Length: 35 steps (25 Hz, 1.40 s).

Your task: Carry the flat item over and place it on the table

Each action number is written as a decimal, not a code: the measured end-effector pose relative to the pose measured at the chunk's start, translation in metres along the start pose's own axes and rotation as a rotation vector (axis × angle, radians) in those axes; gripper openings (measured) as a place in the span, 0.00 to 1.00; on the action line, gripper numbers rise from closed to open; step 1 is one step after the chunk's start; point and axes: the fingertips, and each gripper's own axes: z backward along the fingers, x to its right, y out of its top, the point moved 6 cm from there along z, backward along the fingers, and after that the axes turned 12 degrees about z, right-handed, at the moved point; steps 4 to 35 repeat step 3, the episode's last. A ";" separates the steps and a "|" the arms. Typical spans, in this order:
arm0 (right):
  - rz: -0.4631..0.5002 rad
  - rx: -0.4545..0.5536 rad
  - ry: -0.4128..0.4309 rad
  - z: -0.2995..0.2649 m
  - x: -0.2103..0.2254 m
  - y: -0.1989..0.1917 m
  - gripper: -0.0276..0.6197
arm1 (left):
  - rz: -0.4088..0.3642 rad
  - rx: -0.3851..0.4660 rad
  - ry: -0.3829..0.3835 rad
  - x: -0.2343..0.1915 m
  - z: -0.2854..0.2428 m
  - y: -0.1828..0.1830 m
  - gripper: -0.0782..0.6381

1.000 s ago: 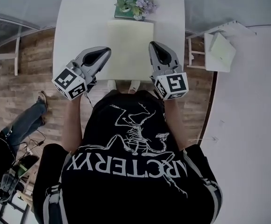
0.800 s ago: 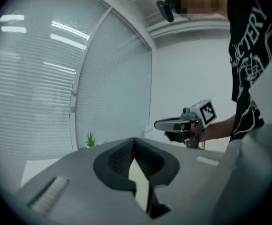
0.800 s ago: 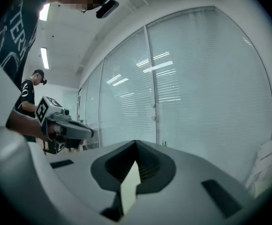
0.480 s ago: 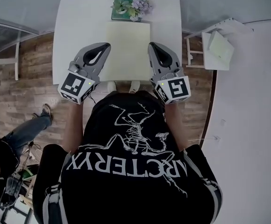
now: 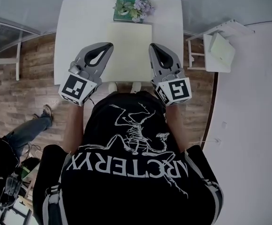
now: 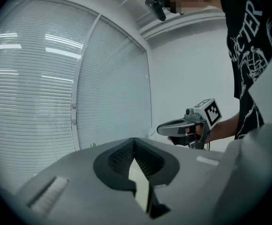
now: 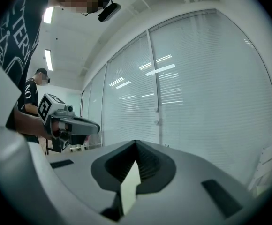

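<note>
The flat item (image 5: 129,50) is a pale cream board, held level above the white table (image 5: 75,22) in the head view. My left gripper (image 5: 106,48) is shut on its left edge, and my right gripper (image 5: 153,48) is shut on its right edge. In the left gripper view the closed jaws pinch a thin cream edge (image 6: 139,184), and the right gripper (image 6: 187,125) shows across from it. The right gripper view shows the same kind of cream edge (image 7: 130,189) in its closed jaws, with the left gripper (image 7: 65,123) opposite.
A green book with small potted plants (image 5: 133,3) sits at the table's far edge, just beyond the board. A white rack with a pale sheet (image 5: 218,46) stands to the right. Another person's leg (image 5: 26,128) is on the wooden floor at left. Blinds cover glass walls.
The board and both grippers have shifted slightly toward the table's far side. The other person's leg at the left has drawn back. Both gripper views tilt a little upward.
</note>
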 end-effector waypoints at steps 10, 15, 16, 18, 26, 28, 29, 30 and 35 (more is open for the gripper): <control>-0.002 -0.003 0.001 0.000 -0.002 0.001 0.06 | -0.013 0.003 -0.002 0.001 0.003 0.000 0.12; -0.002 -0.003 0.001 0.000 -0.002 0.001 0.06 | -0.013 0.003 -0.002 0.001 0.003 0.000 0.12; -0.002 -0.003 0.001 0.000 -0.002 0.001 0.06 | -0.013 0.003 -0.002 0.001 0.003 0.000 0.12; -0.002 -0.003 0.001 0.000 -0.002 0.001 0.06 | -0.013 0.003 -0.002 0.001 0.003 0.000 0.12; -0.002 -0.003 0.001 0.000 -0.002 0.001 0.06 | -0.013 0.003 -0.002 0.001 0.003 0.000 0.12; -0.002 -0.003 0.001 0.000 -0.002 0.001 0.06 | -0.013 0.003 -0.002 0.001 0.003 0.000 0.12; -0.002 -0.003 0.001 0.000 -0.002 0.001 0.06 | -0.013 0.003 -0.002 0.001 0.003 0.000 0.12; -0.002 -0.003 0.001 0.000 -0.002 0.001 0.06 | -0.013 0.003 -0.002 0.001 0.003 0.000 0.12; -0.002 -0.003 0.001 0.000 -0.002 0.001 0.06 | -0.013 0.003 -0.002 0.001 0.003 0.000 0.12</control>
